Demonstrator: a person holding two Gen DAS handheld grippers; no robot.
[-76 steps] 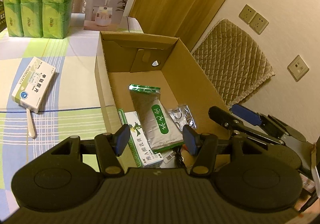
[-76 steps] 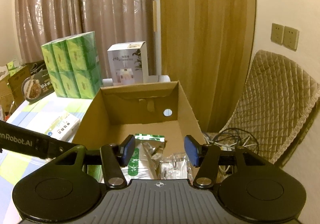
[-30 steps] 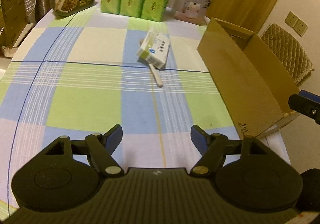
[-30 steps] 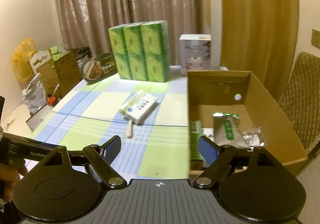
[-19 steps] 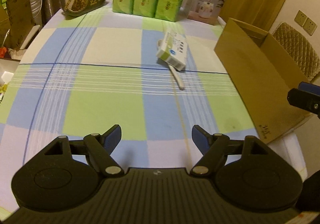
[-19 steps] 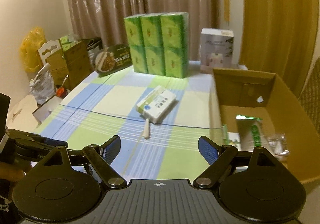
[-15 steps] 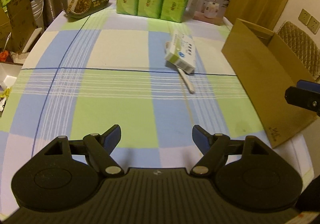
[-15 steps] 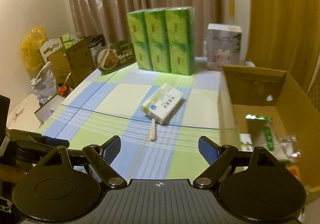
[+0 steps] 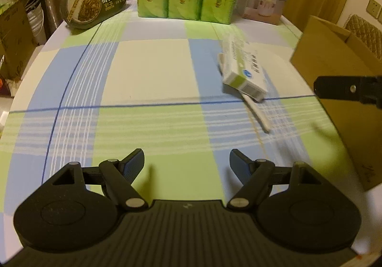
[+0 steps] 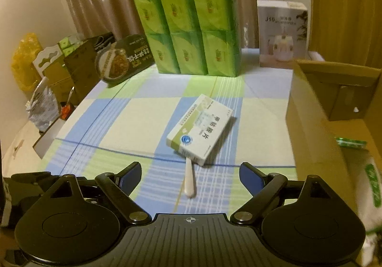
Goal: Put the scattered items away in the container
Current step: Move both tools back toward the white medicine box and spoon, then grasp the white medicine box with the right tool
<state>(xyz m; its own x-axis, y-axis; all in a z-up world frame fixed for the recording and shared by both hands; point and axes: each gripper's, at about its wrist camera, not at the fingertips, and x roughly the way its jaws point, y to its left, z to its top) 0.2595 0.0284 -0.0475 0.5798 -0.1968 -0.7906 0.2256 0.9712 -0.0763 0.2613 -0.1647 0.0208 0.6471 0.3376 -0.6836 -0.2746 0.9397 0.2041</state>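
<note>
While both grippers hang empty over the checked tabletop (image 9: 148,71), one box and one stick are left outside the carton.

The right gripper (image 10: 189,172) has its jaws spread wide and holds nothing; straight ahead of them, close by, lies the slim white plastic stick (image 10: 189,179), its long axis pointing away from the jaws and its far end tucked under the white-and-green cardboard medicine box (image 10: 201,129), which lies flat and runs up to the right. The left gripper (image 9: 187,163), jaws equally wide and empty, sees the same box (image 9: 243,71) well off, ahead to the right, so the right hand looks the nearer. The open brown cardboard carton (image 10: 308,109) stands to the right of the pair and already holds a green-and-white packet (image 10: 371,176).
</note>
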